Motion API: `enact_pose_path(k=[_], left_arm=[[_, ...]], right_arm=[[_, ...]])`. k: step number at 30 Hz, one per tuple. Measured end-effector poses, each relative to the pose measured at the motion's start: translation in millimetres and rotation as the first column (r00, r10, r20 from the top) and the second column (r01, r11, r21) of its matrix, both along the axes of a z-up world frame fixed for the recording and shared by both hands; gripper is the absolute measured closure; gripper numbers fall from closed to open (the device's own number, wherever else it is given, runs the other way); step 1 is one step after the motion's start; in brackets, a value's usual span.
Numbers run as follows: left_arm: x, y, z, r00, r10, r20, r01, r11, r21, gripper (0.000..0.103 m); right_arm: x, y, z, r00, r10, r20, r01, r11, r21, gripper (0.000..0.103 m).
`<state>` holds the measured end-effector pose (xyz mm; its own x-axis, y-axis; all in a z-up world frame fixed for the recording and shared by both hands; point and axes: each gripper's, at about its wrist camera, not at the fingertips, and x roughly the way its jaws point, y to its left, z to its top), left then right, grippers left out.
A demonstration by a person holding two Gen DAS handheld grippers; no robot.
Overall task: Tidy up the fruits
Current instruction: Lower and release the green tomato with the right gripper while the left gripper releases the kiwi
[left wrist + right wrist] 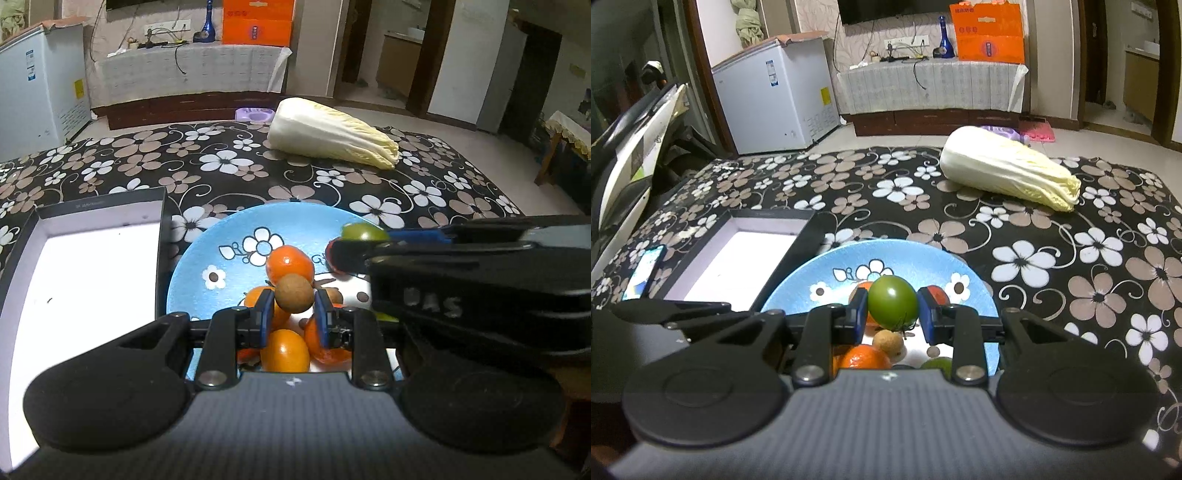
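The right tool [364, 236] reads "UAS".

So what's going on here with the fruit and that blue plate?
A person is sorting fruit with a handheld tool in each hand. The left tool is shut on a small brown round fruit, and the right tool is shut on a green tomato, both held just above the blue plate. Several orange fruits are on the plate. The white-lined box beside it looks empty so far. A cabbage lies farther back.
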<state>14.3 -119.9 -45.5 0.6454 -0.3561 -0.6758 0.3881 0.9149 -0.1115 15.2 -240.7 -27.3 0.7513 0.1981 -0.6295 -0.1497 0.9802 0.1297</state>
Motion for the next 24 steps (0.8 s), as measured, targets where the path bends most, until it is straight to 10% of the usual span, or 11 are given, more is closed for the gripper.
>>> enact_pose_path(k=[14, 24], left_arm=[[-21.7, 16.6, 9.0, 0.999, -0.036, -0.001, 0.036, 0.999, 0.002, 0.074], [-56.8, 11.7, 22.7, 0.994, -0.048, 0.098, 0.047, 0.999, 0.017, 0.016]], right_arm=[[22.5, 9.5, -20.8, 0.998, -0.014, -0.069, 0.012, 0.999, -0.036, 0.069], [10.2, 2.6, -9.3, 0.999, -0.041, 0.002, 0.041, 0.999, -0.004, 0.055]])
